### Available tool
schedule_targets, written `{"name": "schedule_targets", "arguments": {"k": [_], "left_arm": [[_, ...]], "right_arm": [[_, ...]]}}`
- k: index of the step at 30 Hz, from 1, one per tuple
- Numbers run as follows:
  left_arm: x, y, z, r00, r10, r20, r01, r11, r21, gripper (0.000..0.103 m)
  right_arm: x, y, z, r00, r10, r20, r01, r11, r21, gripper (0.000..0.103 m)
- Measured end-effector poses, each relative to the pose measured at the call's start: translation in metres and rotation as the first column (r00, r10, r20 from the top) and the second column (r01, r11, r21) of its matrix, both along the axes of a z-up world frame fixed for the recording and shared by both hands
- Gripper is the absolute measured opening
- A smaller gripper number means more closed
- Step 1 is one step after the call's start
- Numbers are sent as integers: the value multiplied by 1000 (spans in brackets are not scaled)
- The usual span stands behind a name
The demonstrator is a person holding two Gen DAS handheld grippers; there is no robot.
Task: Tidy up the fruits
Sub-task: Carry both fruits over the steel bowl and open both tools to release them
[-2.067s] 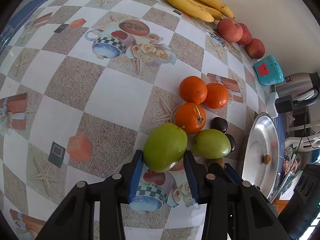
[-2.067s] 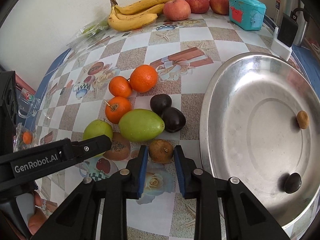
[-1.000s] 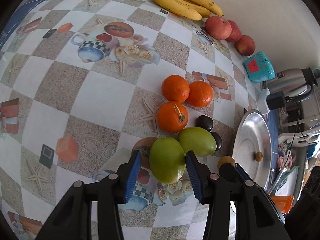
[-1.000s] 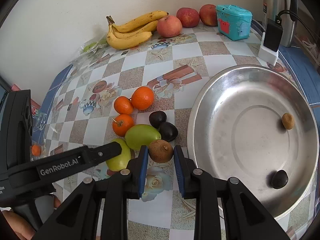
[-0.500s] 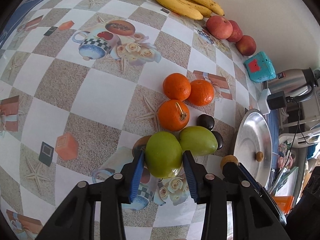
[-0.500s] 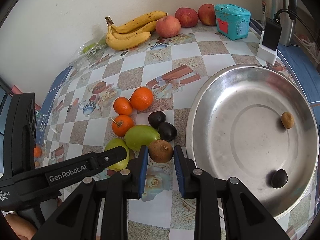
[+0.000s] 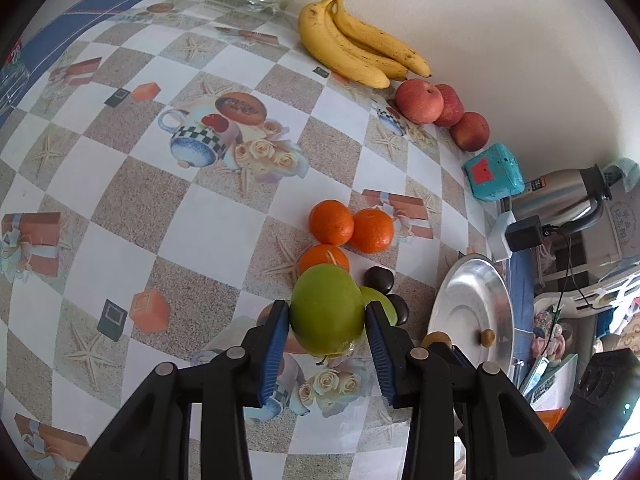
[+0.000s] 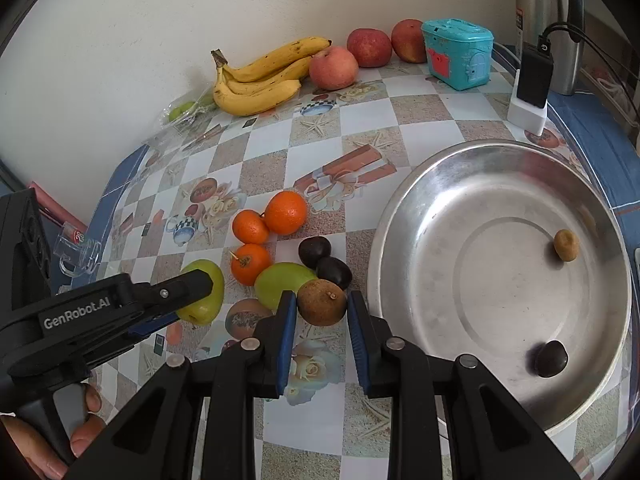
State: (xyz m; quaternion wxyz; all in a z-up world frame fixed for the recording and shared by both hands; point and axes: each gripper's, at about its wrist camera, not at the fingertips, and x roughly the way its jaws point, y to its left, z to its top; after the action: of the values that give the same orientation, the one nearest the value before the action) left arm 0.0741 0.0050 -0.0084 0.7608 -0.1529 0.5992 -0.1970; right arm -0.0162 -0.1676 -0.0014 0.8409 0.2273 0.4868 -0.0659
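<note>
Left wrist view shows a green fruit (image 7: 327,308) clamped between the blue pads of the left tongs (image 7: 326,320), which have just been closing on it; it looks lifted clear of the counter (image 7: 120,184), just in front of three oranges (image 7: 348,226). A second green fruit (image 8: 284,280) lies on the counter beside two dark fruits (image 8: 324,262). In the right wrist view the right tongs (image 8: 322,314) are clenched on a brown round fruit (image 8: 321,302), close to the rim of the steel tray (image 8: 404,216), which already holds a small brown fruit (image 8: 566,245) and a dark one (image 8: 551,358). My worry is slippage: both fruits are smooth and round, gripped near their widest part, so a tilt or jolt could let one roll out and scatter the cluster below. The two tongs also work close together and could collide.
</note>
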Motion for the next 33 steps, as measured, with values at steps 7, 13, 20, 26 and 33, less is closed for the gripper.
{"name": "schedule_targets", "arguments": {"k": [7,13,20,26,33], "left_arm": [[-16,-33,13,993,-104,48,105,994,-14,42],[-41,-75,22,962,-252,102,254,967,3,42],[-64,-114,21,921,-364,141,364,931,26,42],[-71,-128,11,903,-405,144,402,914,47,42],[-72,-131,6,899,-418,131,415,908,49,42]], "right_arm": [[-13,-34,2,993,-117,-10,117,993,-27,27],[-34,-77,-1,963,-264,-53,261,964,-48,27],[-51,-104,4,938,-342,-63,338,939,-65,27],[-55,-109,1,934,-346,-85,342,938,-65,27],[-52,-109,-7,934,-335,-125,331,942,-54,28]]}}
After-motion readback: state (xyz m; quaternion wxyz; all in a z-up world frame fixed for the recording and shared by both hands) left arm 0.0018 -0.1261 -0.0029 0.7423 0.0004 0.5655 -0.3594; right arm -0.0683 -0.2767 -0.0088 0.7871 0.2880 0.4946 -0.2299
